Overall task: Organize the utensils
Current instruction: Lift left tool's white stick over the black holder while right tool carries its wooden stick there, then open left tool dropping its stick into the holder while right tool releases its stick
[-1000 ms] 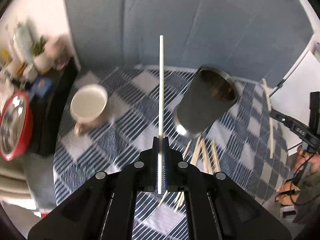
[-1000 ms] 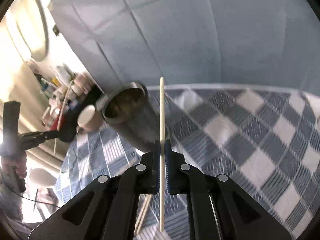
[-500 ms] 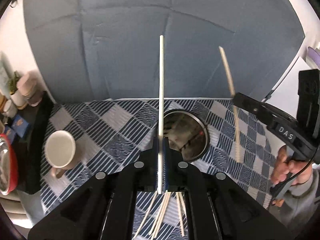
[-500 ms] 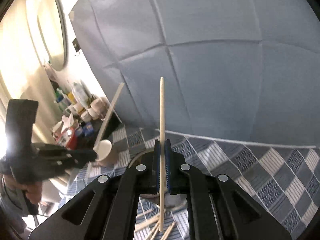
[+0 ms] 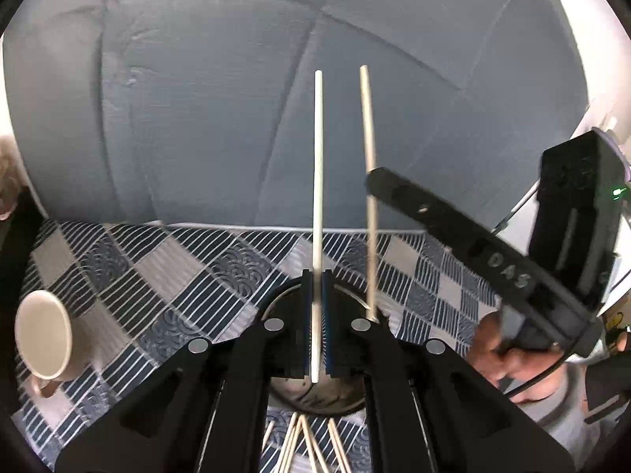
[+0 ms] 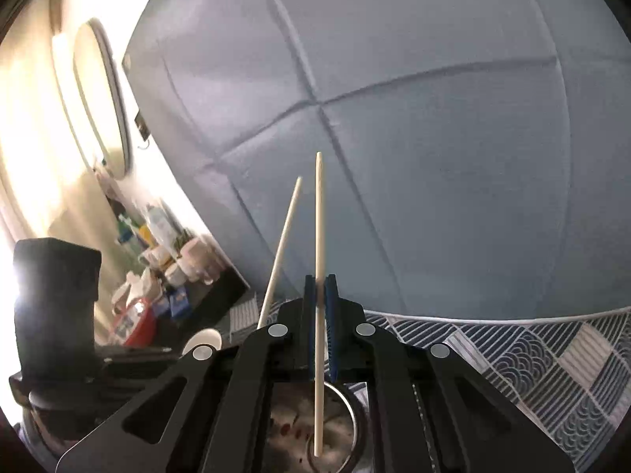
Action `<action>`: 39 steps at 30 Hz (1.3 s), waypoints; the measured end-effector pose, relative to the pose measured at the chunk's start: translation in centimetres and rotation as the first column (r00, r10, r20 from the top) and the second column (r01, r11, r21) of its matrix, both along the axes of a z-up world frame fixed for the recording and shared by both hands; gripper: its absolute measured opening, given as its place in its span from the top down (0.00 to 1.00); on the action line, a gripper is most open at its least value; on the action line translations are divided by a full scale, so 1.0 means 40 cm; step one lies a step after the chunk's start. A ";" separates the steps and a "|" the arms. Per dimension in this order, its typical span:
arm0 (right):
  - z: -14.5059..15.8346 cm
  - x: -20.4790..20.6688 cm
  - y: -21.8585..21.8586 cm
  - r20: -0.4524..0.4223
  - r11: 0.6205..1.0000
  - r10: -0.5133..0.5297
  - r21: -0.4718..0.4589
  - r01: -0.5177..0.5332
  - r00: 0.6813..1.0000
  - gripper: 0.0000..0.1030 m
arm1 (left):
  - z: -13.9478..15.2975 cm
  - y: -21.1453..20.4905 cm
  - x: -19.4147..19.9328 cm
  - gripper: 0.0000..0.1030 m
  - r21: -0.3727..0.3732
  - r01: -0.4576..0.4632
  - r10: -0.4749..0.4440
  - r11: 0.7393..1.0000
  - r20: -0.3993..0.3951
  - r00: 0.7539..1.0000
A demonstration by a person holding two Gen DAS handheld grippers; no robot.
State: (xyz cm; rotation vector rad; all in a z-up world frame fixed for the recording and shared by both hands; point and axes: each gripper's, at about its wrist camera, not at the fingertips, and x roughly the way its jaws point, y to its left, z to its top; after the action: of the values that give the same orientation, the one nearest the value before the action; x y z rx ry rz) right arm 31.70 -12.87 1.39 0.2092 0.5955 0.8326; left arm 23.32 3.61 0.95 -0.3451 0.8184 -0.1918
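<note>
My left gripper (image 5: 316,276) is shut on a pale chopstick (image 5: 318,165) that stands upright over the steel cup (image 5: 315,394), whose mouth shows just beneath its fingers. My right gripper (image 6: 320,282) is shut on a second chopstick (image 6: 318,236), upright as well, its lower end hanging over the steel cup (image 6: 347,406). In the left wrist view the right gripper (image 5: 374,181) comes in from the right with its chopstick (image 5: 368,149) close beside mine. In the right wrist view the left gripper's chopstick (image 6: 282,244) leans at the left. Several loose chopsticks (image 5: 303,449) lie on the cloth in front of the cup.
A checked blue and white cloth (image 5: 157,276) covers the table. A cream mug (image 5: 43,335) stands at the left, also seen as a cream mug (image 6: 203,341). A grey padded wall (image 5: 236,118) rises behind. A cluttered shelf (image 6: 157,268) runs along the left. A person's hand (image 5: 508,354) holds the right gripper.
Both grippers have swung in over the steel cup with their chopsticks. The two sticks now stand close together, and the cup has slid under the fingers in both views.
</note>
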 end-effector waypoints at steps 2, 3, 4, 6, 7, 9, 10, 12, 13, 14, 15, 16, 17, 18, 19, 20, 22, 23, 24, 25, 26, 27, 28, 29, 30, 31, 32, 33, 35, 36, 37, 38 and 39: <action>-0.017 0.000 -0.007 0.002 1.000 0.002 0.029 -0.002 1.000 0.95 | -0.016 -0.006 -0.002 0.96 -0.010 0.014 -0.014 1.000 0.023 1.000; -0.025 -0.003 -0.011 0.005 0.999 0.002 0.036 -0.002 1.000 0.95 | -0.022 -0.010 -0.002 0.96 -0.009 0.018 -0.018 1.000 0.029 0.999; -0.033 -0.006 -0.012 0.009 0.999 0.003 0.037 -0.003 1.000 0.95 | -0.030 -0.015 -0.005 0.96 -0.010 0.023 -0.023 1.000 0.037 0.999; -0.049 -0.014 -0.019 0.010 0.999 0.008 0.036 -0.008 1.000 0.95 | -0.044 -0.022 -0.007 0.96 -0.004 0.028 -0.028 1.000 0.048 0.998; -0.054 -0.018 -0.019 0.010 0.999 0.011 0.033 -0.011 1.000 0.95 | -0.051 -0.027 -0.011 0.96 0.001 0.033 -0.033 0.999 0.052 0.998; -0.069 -0.034 -0.031 0.022 1.000 0.009 0.030 -0.010 1.000 0.95 | -0.068 -0.038 -0.015 0.96 0.012 0.051 -0.051 0.999 0.042 0.998; -0.074 -0.039 -0.033 0.025 0.999 0.014 0.032 -0.015 1.000 0.93 | -0.074 -0.043 -0.018 0.96 0.018 0.053 -0.054 0.998 0.042 0.998; -0.083 -0.049 -0.032 0.032 1.000 0.011 0.026 -0.012 0.999 0.93 | -0.085 -0.045 -0.021 0.96 0.007 0.056 -0.056 0.998 0.037 0.998; -0.090 -0.053 -0.032 0.032 0.999 0.019 0.025 -0.020 0.999 0.93 | -0.089 -0.047 -0.023 0.96 0.007 0.057 -0.057 0.998 0.037 0.998; -0.096 -0.056 -0.032 0.031 0.999 0.024 0.024 -0.025 0.999 0.93 | -0.091 -0.049 -0.027 0.96 0.015 0.054 -0.055 0.998 0.037 0.998; -0.098 -0.059 -0.030 0.032 0.999 0.025 0.021 -0.026 0.999 0.93 | -0.094 -0.054 -0.033 0.96 0.029 0.059 -0.060 0.998 0.035 0.998; -0.100 -0.065 -0.031 0.038 0.999 0.025 0.020 -0.025 0.999 0.93 | -0.096 -0.056 -0.036 0.95 0.034 0.065 -0.066 0.997 0.035 0.997; -0.100 -0.068 -0.033 0.041 0.999 0.024 0.023 -0.025 0.999 0.93 | -0.101 -0.052 -0.036 0.95 0.038 0.061 -0.063 0.997 0.034 0.997; -0.097 -0.073 -0.038 0.047 1.000 0.017 0.025 -0.018 0.999 0.92 | -0.101 -0.048 -0.040 0.95 0.038 0.056 -0.057 0.998 0.032 0.998; -0.093 -0.076 -0.044 0.054 1.000 0.012 0.026 -0.014 0.998 0.92 | -0.099 -0.045 -0.043 0.95 0.036 0.052 -0.054 0.998 0.035 0.998; -0.089 -0.079 -0.046 0.058 1.000 0.012 0.026 -0.014 0.998 0.92 | -0.093 -0.041 -0.047 0.95 0.037 0.045 -0.046 0.998 0.040 0.998; -0.073 -0.083 -0.054 0.077 1.000 -0.003 0.016 0.002 0.997 0.91 | -0.074 -0.034 -0.057 0.95 0.034 0.037 -0.039 0.999 0.053 0.998; -0.066 -0.085 -0.057 0.082 1.000 -0.010 0.015 0.009 0.997 0.91 | -0.065 -0.031 -0.062 0.90 0.038 0.030 -0.032 0.999 0.059 0.998; -0.058 -0.085 -0.062 0.085 1.000 -0.022 0.014 0.020 0.996 0.91 | -0.057 -0.028 -0.066 0.86 0.043 0.025 -0.028 0.999 0.064 0.998; -0.052 -0.085 -0.067 0.084 0.999 -0.029 0.017 0.028 0.996 0.91 | -0.050 -0.026 -0.070 0.85 0.044 0.022 -0.025 0.999 0.067 0.997; -0.045 -0.084 -0.074 0.079 0.999 -0.035 0.023 0.034 0.996 0.91 | -0.044 -0.023 -0.073 0.82 0.046 0.015 -0.018 0.999 0.071 0.997; -0.039 -0.083 -0.080 0.076 0.999 -0.042 0.028 0.040 0.996 0.90 | -0.038 -0.018 -0.076 0.80 0.049 0.006 -0.009 0.999 0.073 0.997; -0.034 -0.083 -0.085 0.075 0.998 -0.049 0.030 0.047 0.996 0.84 | -0.033 -0.014 -0.079 0.79 0.050 -0.002 -0.002 0.999 0.076 0.997; -0.028 -0.084 -0.090 0.075 0.998 -0.058 0.030 0.056 0.995 0.79 | -0.029 -0.010 -0.081 0.75 0.050 -0.008 0.004 0.999 0.076 0.997; -0.023 -0.086 -0.095 0.077 0.997 -0.069 0.028 0.067 0.995 0.69 | -0.024 -0.006 -0.083 0.71 0.051 -0.017 0.013 0.999 0.074 0.997; -0.016 -0.089 -0.101 0.082 0.997 -0.081 0.027 0.079 0.993 0.65 | -0.019 -0.002 -0.086 0.70 0.052 -0.028 0.024 0.998 0.074 0.997; -0.012 -0.091 -0.105 0.084 0.996 -0.091 0.025 0.089 0.992 0.62 | -0.013 0.001 -0.090 0.67 0.052 -0.036 0.032 0.998 0.073 0.997; -0.009 -0.092 -0.110 0.078 0.994 -0.104 0.021 0.103 0.991 0.55 | -0.011 0.005 -0.092 0.63 0.053 -0.042 0.038 0.998 0.071 0.997; -0.005 -0.091 -0.119 0.053 0.993 -0.120 0.017 0.119 0.991 0.51 | -0.005 0.010 -0.102 0.56 0.066 -0.065 0.059 0.996 0.079 0.995; -0.005 -0.090 -0.124 0.040 0.992 -0.123 0.019 0.123 0.992 0.48 | 0.000 0.010 -0.109 0.51 0.076 -0.076 0.069 0.994 0.084 0.994; -0.004 -0.091 -0.130 0.028 0.991 -0.133 0.016 0.133 0.991 0.44 | 0.001 0.010 -0.112 0.49 0.082 -0.083 0.076 0.993 0.083 0.994; -0.005 -0.092 -0.134 0.021 0.990 -0.140 0.014 0.140 0.990 0.43 | 0.002 0.010 -0.115 0.48 0.086 -0.085 0.078 0.993 0.082 0.994; -0.005 -0.093 -0.140 0.014 0.990 -0.144 0.011 0.144 0.989 0.40 | 0.003 0.009 -0.117 0.43 0.097 -0.087 0.080 0.991 0.078 0.994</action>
State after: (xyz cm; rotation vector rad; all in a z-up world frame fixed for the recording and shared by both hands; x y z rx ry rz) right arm 27.98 -18.47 1.20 0.2525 0.5559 0.6969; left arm 18.62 3.96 1.06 -0.2755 0.7366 -0.0843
